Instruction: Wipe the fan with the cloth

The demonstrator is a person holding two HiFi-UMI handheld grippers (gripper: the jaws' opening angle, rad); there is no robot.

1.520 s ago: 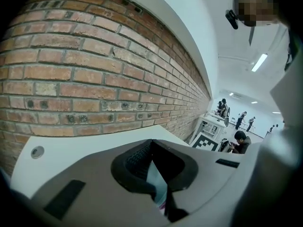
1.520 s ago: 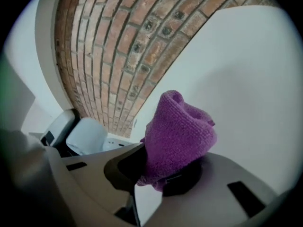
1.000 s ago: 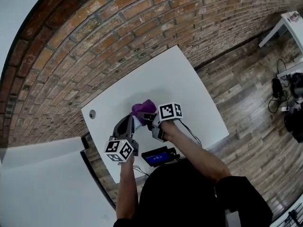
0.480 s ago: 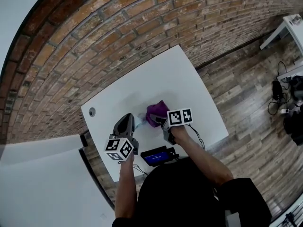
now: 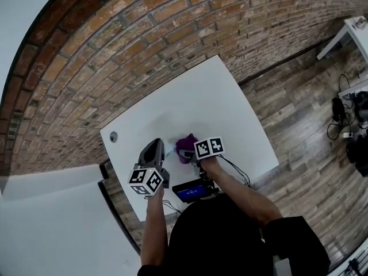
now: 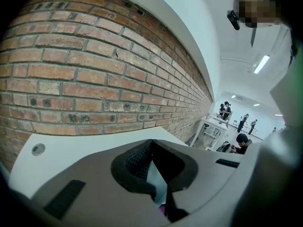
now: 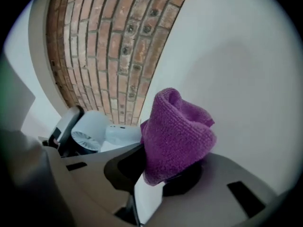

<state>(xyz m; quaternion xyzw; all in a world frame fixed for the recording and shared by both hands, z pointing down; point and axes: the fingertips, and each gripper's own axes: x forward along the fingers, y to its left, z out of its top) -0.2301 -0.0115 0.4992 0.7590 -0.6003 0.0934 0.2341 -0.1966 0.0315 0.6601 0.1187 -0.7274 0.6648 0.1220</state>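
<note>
A: Tally so far. Grippers, two: left gripper [image 6: 152,171], right gripper [image 7: 158,174]. Marker cubes [image 5: 145,181], two, one per gripper.
B: Agreed. Cloth [image 7: 177,134], one. Fan [image 7: 92,134], one.
A: Table [image 5: 213,96], one; round hole [image 5: 113,136] in it, one. Screen device [image 5: 190,190], one.
B: People far off in left gripper view: several, too small to count.

We work with two grey moulded tools. The left tool [image 6: 151,145] has a black oval recess with a ribbed pad and dark slots on its flanks; the right tool [image 7: 163,171] matches it. Each bears a white cube with black square markers, the left cube [image 5: 145,181] and the right cube [image 5: 208,148]. A thin black cable [image 5: 237,169] trails from the right tool. We wear a black short-sleeved top [image 5: 230,234].
</note>
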